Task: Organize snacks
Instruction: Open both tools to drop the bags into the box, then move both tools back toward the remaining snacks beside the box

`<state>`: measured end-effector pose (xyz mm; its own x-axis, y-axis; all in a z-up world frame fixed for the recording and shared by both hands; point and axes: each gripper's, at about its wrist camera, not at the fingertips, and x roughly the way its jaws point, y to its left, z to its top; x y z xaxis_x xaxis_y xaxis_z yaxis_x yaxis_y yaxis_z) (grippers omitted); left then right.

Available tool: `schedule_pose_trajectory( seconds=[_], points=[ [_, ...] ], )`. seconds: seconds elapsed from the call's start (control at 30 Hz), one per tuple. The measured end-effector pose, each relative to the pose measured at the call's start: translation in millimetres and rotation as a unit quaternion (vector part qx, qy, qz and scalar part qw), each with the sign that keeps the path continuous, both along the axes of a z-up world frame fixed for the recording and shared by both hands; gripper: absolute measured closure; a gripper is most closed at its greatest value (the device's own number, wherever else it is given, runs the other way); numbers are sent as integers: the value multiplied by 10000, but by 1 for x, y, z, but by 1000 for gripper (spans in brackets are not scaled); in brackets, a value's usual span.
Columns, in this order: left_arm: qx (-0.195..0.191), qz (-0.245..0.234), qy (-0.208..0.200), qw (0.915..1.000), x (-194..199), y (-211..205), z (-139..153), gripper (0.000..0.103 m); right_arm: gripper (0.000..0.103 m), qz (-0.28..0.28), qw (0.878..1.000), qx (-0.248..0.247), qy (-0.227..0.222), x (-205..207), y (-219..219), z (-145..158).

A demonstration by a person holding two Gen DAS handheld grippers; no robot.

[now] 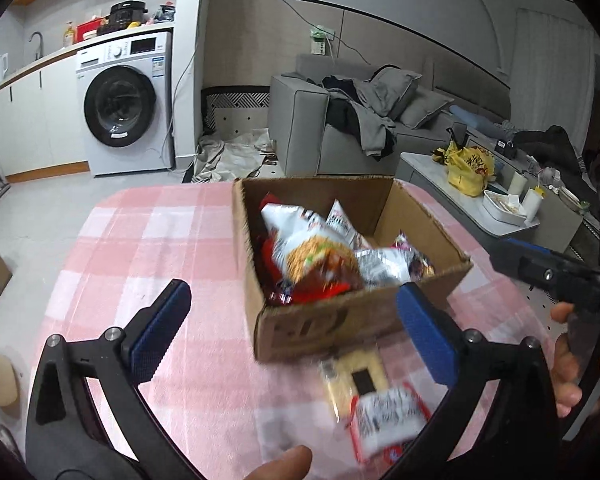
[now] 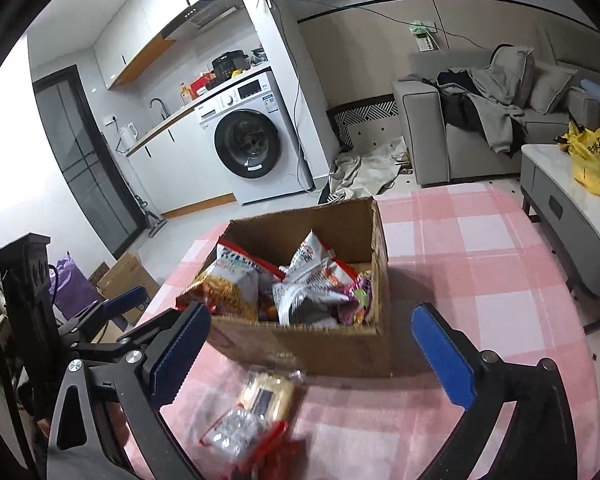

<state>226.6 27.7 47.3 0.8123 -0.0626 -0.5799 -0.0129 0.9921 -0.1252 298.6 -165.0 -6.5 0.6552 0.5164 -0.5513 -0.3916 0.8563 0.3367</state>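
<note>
— Listing surroundings? Washing machine point(image 1: 120, 106), grey sofa point(image 1: 340, 128), yellow bag point(image 1: 470, 168) behind the pink-checked worktop point(image 1: 160, 248).
— Snacks?
— Cardboard box point(image 1: 332, 320) holds crumpled packets point(image 1: 312, 256); yellow wafer pack point(image 2: 266, 398) and red-edged packet point(image 1: 388, 416) lie blurred just before it.
— Grippers?
— Left gripper point(image 1: 292, 336) and right gripper point(image 2: 312, 352): fingers spread wide, empty, flanking those two.

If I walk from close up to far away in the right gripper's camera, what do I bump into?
Red-edged snack packet → yellow cracker packet → cardboard box full of snack bags → rumpled cloth on the floor → washing machine.
</note>
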Motion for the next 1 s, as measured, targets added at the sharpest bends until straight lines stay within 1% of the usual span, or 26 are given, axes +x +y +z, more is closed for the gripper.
schedule_pose_trajectory(
  seconds=[0.1, 0.23, 0.33, 0.4, 0.5, 0.57, 0.63, 0.73, 0.83, 0.93, 1.0],
  points=[
    [-7, 7, 38, 10000, -26, 4, -1, 1, 0, 65, 9999, -10, 126, -11, -4, -2],
    [143, 9, 14, 9999, -63, 7, -5, 1, 0, 39, 9995, -130, 287, -29, -8, -10],
    [184, 47, 14, 9998, -85, 14, -5, 1, 0, 63, 9992, -234, 326, -44, -9, -15],
    [138, 136, 48, 9998, -100, 18, -9, 1, 0, 32, 9990, -306, 338, -53, -10, -18],
    [98, 238, 116, 9996, -111, 25, -12, 1, 0, 104, 9986, -316, 411, -65, -10, -24],
    [73, 294, 173, 9994, -116, 25, -16, 1, 0, 186, 9978, -458, 440, -73, -8, -28],
    [38, 288, 238, 9993, -119, 26, -20, 1, 0, 219, 9972, -553, 449, -79, -6, -33],
    [34, 293, 323, 9990, -124, 22, -27, 1, 0, 373, 9959, -574, 597, -90, -2, -43],
    [43, 232, 395, 9989, -132, 17, -33, 1, 0, 493, 9940, -718, 658, -102, 1, -54],
    [53, 141, 446, 9989, -135, 11, -36, 1, 0, 598, 9911, -859, 819, -111, 4, -67],
    [82, 85, 479, 9988, -140, 5, -38, 1, 0, 674, 9900, -919, 831, -115, 7, -71]
  ],
)
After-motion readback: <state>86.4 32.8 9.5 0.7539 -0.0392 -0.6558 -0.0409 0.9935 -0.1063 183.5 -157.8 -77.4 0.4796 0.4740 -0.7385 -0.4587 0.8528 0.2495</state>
